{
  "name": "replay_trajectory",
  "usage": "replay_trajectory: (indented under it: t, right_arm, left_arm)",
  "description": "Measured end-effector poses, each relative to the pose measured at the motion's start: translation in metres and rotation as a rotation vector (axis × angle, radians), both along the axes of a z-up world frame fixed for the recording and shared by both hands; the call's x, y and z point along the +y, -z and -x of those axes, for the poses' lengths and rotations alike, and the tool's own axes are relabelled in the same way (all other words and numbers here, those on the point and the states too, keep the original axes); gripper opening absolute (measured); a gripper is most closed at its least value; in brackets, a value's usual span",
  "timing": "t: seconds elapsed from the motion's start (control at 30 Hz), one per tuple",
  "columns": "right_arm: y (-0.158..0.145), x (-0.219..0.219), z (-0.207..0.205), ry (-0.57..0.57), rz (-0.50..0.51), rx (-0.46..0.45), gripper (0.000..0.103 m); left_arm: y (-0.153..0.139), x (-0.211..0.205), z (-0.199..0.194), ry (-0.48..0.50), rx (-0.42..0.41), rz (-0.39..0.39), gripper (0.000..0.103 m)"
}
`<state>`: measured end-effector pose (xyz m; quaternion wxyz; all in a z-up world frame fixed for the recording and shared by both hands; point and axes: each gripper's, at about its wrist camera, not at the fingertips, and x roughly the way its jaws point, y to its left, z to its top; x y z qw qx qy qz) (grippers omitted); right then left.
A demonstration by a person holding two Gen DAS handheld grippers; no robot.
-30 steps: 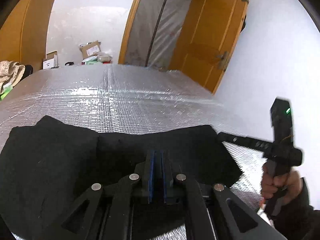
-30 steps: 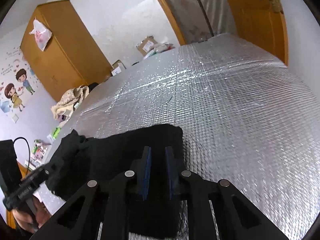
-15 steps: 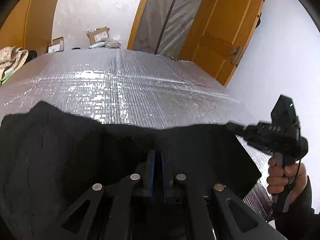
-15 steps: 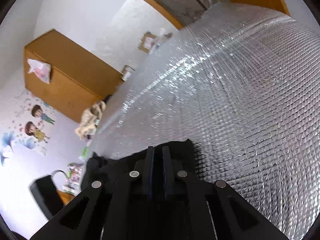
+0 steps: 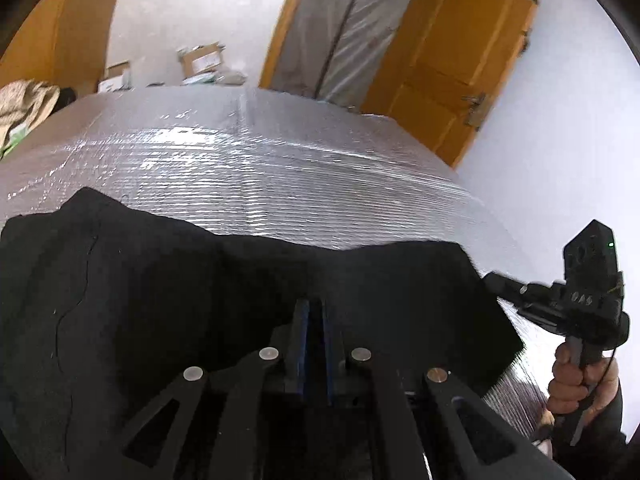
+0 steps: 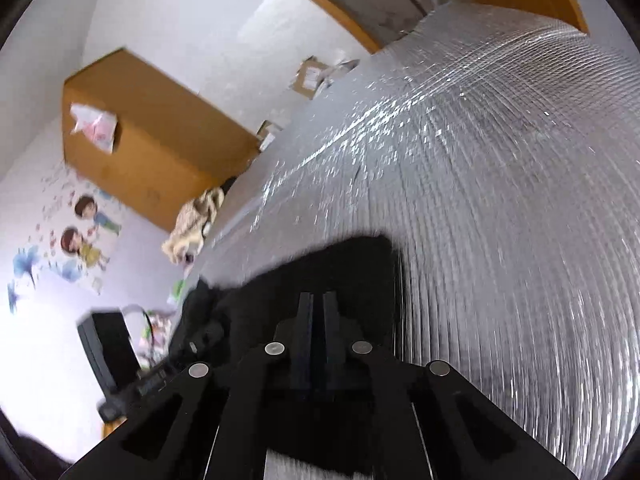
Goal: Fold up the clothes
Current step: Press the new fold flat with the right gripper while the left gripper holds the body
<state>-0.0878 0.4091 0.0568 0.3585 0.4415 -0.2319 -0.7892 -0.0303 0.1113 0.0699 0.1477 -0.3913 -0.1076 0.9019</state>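
Currently my left gripper (image 5: 314,312) angles downward, its jaws pinched on the black garment (image 5: 140,300), which lies at the near edge of the foil-covered counter (image 5: 260,176). My right gripper (image 6: 318,306) is rolled sideways, jaws opening a touch yet with the garment's corner between the pads. A bare hand (image 5: 580,380) grips its handle. Beyond the counter: a wooden door (image 5: 452,60), cardboard boxes (image 5: 204,58), a wardrobe (image 6: 148,140).

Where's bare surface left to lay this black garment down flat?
The silver quilted surface is bare beyond the black garment, up to its far edge by the cardboard boxes, and on the door side. The near edge is crowded: garment and both grippers.
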Motion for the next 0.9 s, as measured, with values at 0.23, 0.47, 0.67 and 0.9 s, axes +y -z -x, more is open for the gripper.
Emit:
replay_trajectory:
  t: [0.23, 0.47, 0.67, 0.9]
  right_arm:
    - [0.009, 0.005, -0.038, -0.021, -0.095, 0.052, 0.003]
    - [0.004, -0.005, -0.051, -0.055, -0.140, 0.134, 0.009]
    - [0.014, -0.006, -0.049, -0.051, -0.160, 0.144, 0.007]
    - [0.014, -0.005, -0.053, -0.044, -0.189, 0.173, 0.008]
  left_arm:
    - [0.008, 0.010, -0.034, 0.049, 0.003, 0.048, 0.005]
    - [0.011, 0.009, -0.051, 0.045, 0.016, 0.081, 0.005]
    - [0.005, 0.014, -0.057, 0.036, 0.033, 0.120, 0.005]
    - [-0.016, 0.013, -0.026, -0.018, 0.085, 0.181, 0.005]
